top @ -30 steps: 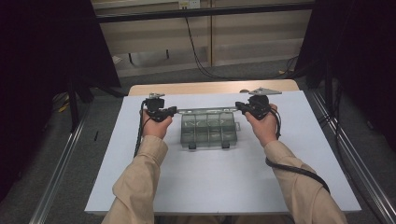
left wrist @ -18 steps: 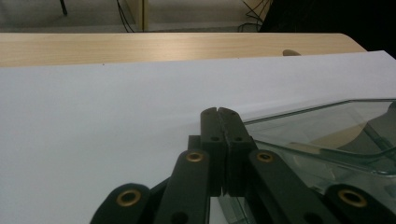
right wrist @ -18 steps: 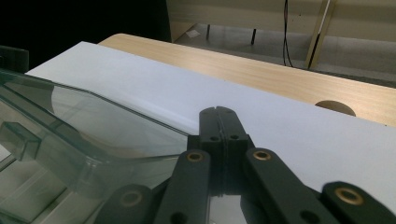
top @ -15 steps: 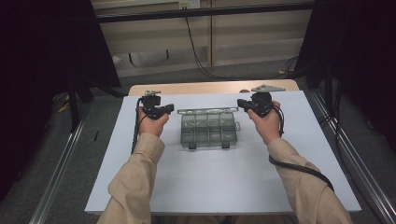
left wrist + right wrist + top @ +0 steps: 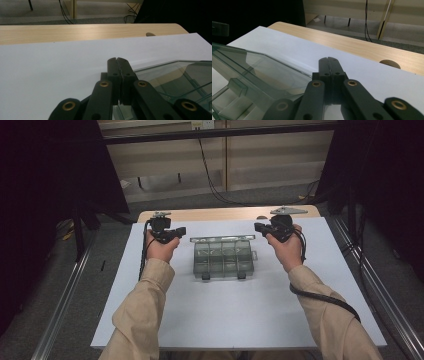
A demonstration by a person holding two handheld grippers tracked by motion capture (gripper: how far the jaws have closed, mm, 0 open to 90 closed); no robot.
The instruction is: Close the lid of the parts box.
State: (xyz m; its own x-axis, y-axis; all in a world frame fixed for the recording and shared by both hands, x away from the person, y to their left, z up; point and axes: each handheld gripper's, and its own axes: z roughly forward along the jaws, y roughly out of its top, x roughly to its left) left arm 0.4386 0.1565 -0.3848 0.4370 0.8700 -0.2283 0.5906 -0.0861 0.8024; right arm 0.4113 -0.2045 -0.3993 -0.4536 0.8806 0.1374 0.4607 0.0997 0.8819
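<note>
the clear box [image 5: 223, 258] sits in the middle of the white surface [image 5: 225, 310], lid up at the back. the left gripper [image 5: 176, 233] and right gripper [image 5: 260, 227] hang beside it, jaws clenched on nothing. a bump could knock the thin lid or slide the box. lots of bare room lies all around.

Both forearms come in from the near edge in tan sleeves and angle slightly inward toward the far side. The left hand [image 5: 159, 249] holds the left gripper [image 5: 181, 231] raised, its fingers [image 5: 113, 65] pressed together and pointing right. The right hand [image 5: 286, 251] holds the right gripper [image 5: 258, 226] at a similar height, its fingers [image 5: 333, 65] likewise closed and pointing left.
</note>
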